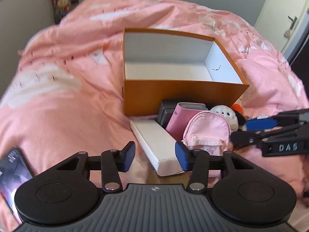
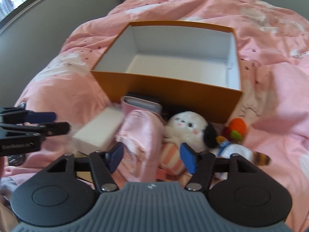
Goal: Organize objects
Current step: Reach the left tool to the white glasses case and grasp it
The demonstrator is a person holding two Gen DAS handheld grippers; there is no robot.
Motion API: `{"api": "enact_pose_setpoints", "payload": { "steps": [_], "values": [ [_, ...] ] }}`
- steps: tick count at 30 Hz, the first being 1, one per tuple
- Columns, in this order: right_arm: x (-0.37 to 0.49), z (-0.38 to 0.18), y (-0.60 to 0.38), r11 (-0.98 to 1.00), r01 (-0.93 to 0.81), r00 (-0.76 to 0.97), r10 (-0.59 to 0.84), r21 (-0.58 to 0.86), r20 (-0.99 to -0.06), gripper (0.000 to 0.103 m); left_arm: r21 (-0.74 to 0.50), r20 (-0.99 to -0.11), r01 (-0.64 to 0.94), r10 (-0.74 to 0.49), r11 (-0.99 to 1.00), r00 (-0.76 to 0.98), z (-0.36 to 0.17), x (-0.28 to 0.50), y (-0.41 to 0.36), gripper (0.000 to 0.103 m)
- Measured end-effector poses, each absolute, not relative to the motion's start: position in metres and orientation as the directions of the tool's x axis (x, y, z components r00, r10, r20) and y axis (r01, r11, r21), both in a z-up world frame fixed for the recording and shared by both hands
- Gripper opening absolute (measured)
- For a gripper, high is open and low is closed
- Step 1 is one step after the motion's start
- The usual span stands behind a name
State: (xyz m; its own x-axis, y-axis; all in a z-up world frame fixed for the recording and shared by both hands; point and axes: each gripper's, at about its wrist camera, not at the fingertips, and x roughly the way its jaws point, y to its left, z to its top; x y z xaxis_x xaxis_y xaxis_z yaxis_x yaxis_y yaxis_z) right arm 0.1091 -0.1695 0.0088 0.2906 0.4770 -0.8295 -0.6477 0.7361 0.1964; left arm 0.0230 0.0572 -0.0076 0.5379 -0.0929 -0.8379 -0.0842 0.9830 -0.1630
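An orange box [image 1: 181,96] with a bare white inside stands open on the pink duvet. In front of it lie a white flat box [image 1: 154,143], a pink case [image 1: 179,119], a pink mini backpack [image 1: 206,131] and a white plush [image 1: 226,116]. My left gripper [image 1: 155,155] is open, and the near end of the white flat box sits between its blue pads without being pressed. My right gripper [image 2: 152,156] is open over the mini backpack [image 2: 143,135], whose fabric lies between its fingers. Each gripper shows in the other's view: the right gripper [image 1: 245,130], the left gripper [image 2: 56,122].
An orange knitted toy [image 2: 236,128], a small doll with a striped tail [image 2: 237,150] and a dark case [image 1: 164,112] lie near the box. A phone [image 1: 13,174] rests at the left. Plush toys [image 1: 61,0] stand in the far corner by the wall.
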Motion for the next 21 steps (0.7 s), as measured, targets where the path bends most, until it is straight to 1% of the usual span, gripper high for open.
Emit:
{"api": "enact_pose_setpoints", "payload": {
  "steps": [1,3,4,5,7,9,11,17,19,21],
  "values": [
    [0.11,0.009,-0.164,0.718,-0.662,0.271,0.497,0.216,-0.824,0.053,-0.186,-0.845,-0.105,-0.105,0.977,0.524,-0.011,0.027,0.061,0.048],
    [0.111,0.008,-0.15,0.684,-0.687,0.231,0.526,0.246,-0.818,0.046,-0.223,-0.86,-0.14,-0.128,0.965,0.494,-0.018,0.034,0.068,0.046],
    [0.111,0.006,-0.143,0.669,-0.699,0.212,0.533,0.254,-0.819,0.038,-0.24,-0.865,-0.153,-0.14,0.959,0.482,-0.021,0.037,0.07,0.046],
    [0.111,0.004,-0.135,0.656,-0.71,0.195,0.533,0.256,-0.823,0.026,-0.257,-0.869,-0.167,-0.152,0.952,0.472,-0.023,0.04,0.073,0.046],
    [0.112,-0.003,-0.121,0.633,-0.73,0.163,0.527,0.257,-0.834,0.017,-0.279,-0.879,-0.19,-0.17,0.941,0.446,-0.029,0.044,0.076,0.046],
    [0.112,-0.012,-0.11,0.613,-0.75,0.14,0.516,0.25,-0.845,0.017,-0.298,-0.884,-0.202,-0.189,0.933,0.428,-0.032,0.047,0.078,0.047],
    [0.112,-0.018,-0.102,0.6,-0.764,0.125,0.498,0.237,-0.858,0.017,-0.299,-0.883,-0.18,-0.2,0.937,0.426,-0.03,0.045,0.078,0.048],
    [0.11,-0.036,-0.097,0.563,-0.793,0.057,0.45,0.233,-0.891,0.017,-0.212,-0.91,-0.008,-0.195,0.977,0.367,-0.018,0.031,0.064,0.051],
    [0.106,-0.04,-0.098,0.549,-0.8,0.024,0.435,0.244,-0.9,0.018,-0.205,-0.914,0.037,-0.205,0.978,0.35,-0.02,0.028,0.056,0.051],
    [0.101,-0.044,-0.098,0.521,-0.814,-0.008,0.434,0.258,-0.901,0.018,-0.206,-0.92,0.049,-0.211,0.977,0.329,-0.029,0.029,0.05,0.05]
  ]
}}
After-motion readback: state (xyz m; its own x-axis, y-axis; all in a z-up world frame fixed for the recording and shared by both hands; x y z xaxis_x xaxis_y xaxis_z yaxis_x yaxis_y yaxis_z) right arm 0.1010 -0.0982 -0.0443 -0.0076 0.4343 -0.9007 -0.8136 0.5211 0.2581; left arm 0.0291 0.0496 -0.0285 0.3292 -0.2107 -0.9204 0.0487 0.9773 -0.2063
